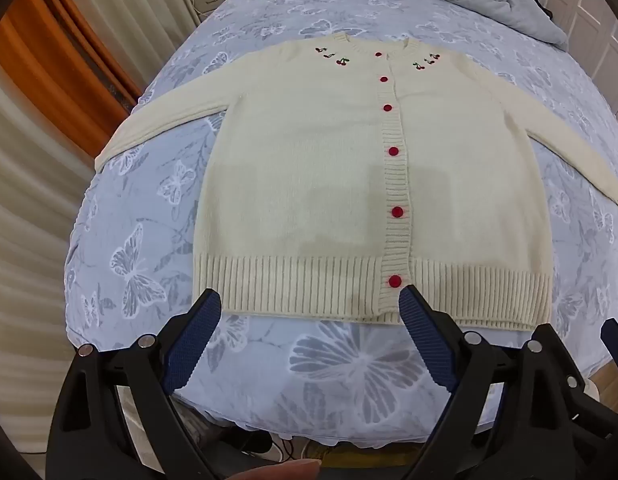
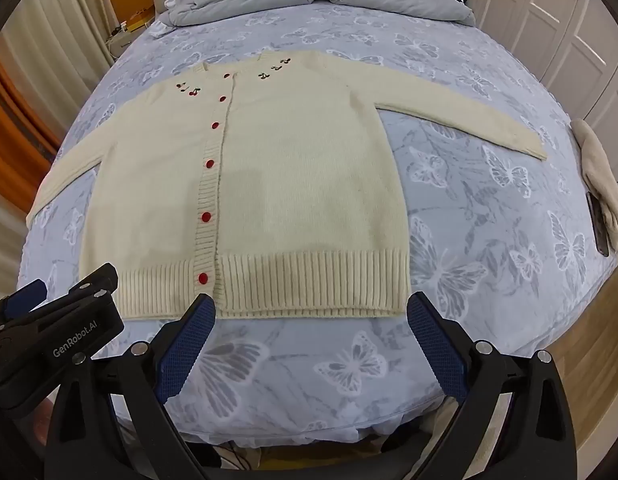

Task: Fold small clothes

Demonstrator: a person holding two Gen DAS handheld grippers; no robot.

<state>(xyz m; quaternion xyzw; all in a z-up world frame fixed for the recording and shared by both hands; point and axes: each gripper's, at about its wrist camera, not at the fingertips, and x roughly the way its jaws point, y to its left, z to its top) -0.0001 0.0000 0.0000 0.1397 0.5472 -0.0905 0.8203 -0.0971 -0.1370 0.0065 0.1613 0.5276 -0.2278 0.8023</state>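
Cardigan (image 1: 309, 168) lies flat on the bed (image 1: 349, 368), soft, light, floppy knit; best pinched at ribbed hem corners. Left gripper (image 1: 309, 312) and right gripper (image 2: 311, 314) jaws gape wide, empty.

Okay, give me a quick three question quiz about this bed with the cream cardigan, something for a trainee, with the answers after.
1. True or false: the cardigan lies flat with both sleeves spread out.
2. How many red buttons show down its front?
3. Is the left gripper or right gripper holding anything?

Key:
1. True.
2. Seven.
3. No; both are open, empty, near the ribbed hem.
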